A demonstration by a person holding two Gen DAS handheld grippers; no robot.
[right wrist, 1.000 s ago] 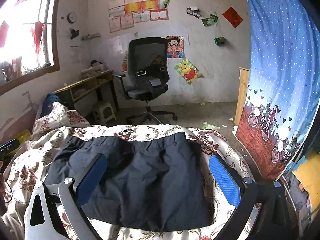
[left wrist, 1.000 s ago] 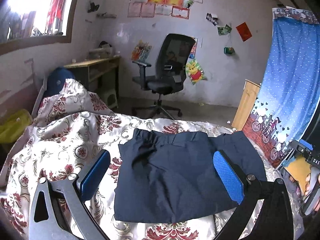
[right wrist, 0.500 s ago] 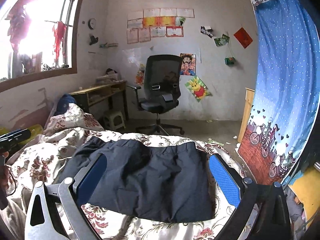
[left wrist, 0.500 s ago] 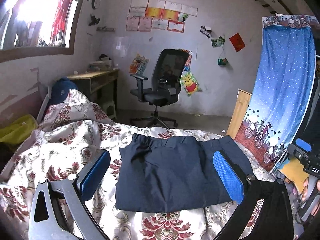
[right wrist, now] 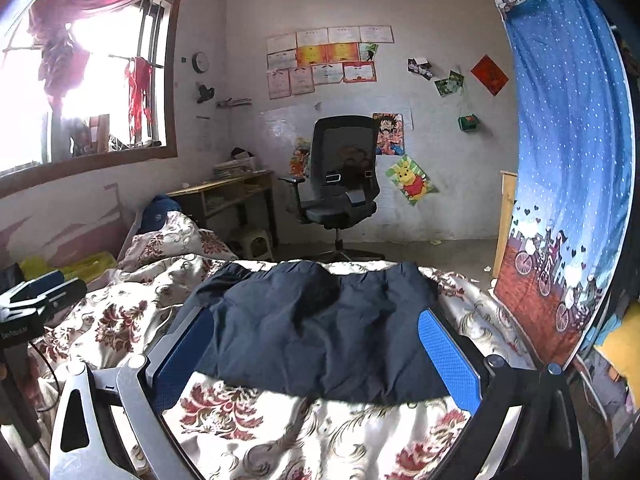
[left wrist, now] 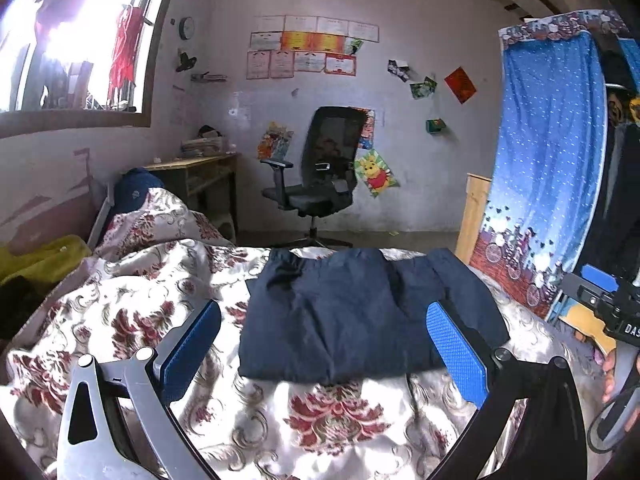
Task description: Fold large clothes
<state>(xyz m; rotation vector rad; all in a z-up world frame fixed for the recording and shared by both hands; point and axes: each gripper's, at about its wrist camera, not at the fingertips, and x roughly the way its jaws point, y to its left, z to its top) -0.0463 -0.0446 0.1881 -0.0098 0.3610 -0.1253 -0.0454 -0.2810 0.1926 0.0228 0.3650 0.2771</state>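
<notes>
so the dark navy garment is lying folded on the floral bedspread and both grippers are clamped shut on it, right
Not quite. The dark navy garment does lie folded on the floral bedspread, but neither gripper holds it: the left gripper and right gripper are both open, hovering short of the cloth, as each wrist view shows.

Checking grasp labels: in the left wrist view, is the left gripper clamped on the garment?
No: the left gripper is wide open above the bedspread, and the garment lies flat, untouched.

Both wrist views look forward, low over the bed, sharing the shorts and chair at 12 o'clock.
</notes>
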